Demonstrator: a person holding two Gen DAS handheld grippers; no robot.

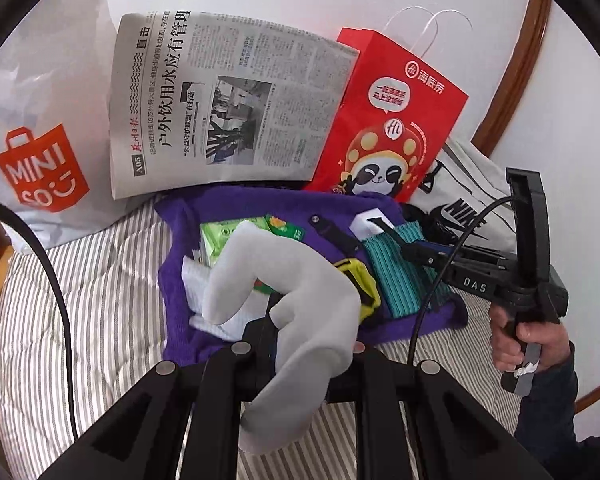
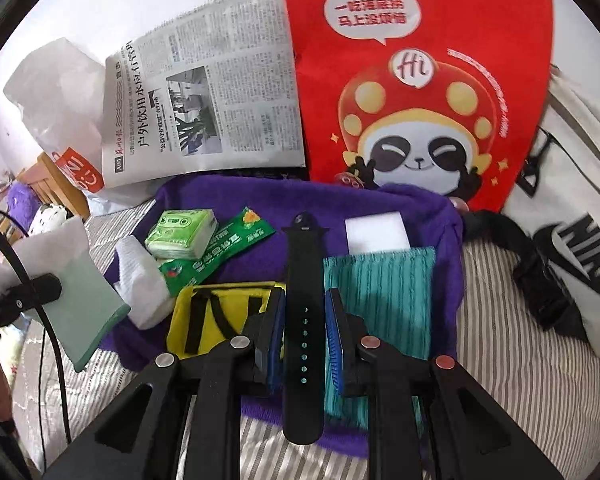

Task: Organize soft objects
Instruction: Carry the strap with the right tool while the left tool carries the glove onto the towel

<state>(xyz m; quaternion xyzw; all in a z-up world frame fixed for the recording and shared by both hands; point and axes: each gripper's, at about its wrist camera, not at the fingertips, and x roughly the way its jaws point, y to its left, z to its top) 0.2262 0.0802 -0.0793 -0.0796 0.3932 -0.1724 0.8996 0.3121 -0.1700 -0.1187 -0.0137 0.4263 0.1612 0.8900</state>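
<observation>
Left gripper (image 1: 300, 344) pinched tight on a grey sock (image 1: 300, 320) — the sock loops up out of the jaws, its toe end curling over toward the green tissue pack (image 1: 220, 240), its other end hanging down between the gripper's arms. From the right wrist view the same sock (image 2: 80, 280) shows at far left, clamped and held above the striped bedding (image 2: 500, 360). Right gripper (image 2: 305, 344), blue-padded, pressed together on a black watch strap (image 2: 305, 280); the strap runs lengthwise through the jaws, buckle end pointing away, perforated end toward the camera. A person's hand (image 1: 516, 340) holds this gripper's handle. Below both tools lies a purple cloth (image 2: 400, 208) spread on the bedding. On it: the tissue pack, a green sachet (image 2: 228, 248) just beside it, a white folded cloth (image 2: 140, 280), a yellow pouch (image 2: 220, 316) with black straps, a teal ribbed cloth (image 2: 380, 288) and a white block (image 2: 376, 232) touching the teal cloth's far edge. Behind — a newspaper (image 1: 228, 100), a red paper bag (image 1: 392, 120) with a panda print, a white Miniso bag (image 1: 40, 160) and a white Nike bag (image 2: 580, 248), all propped near the wall.
</observation>
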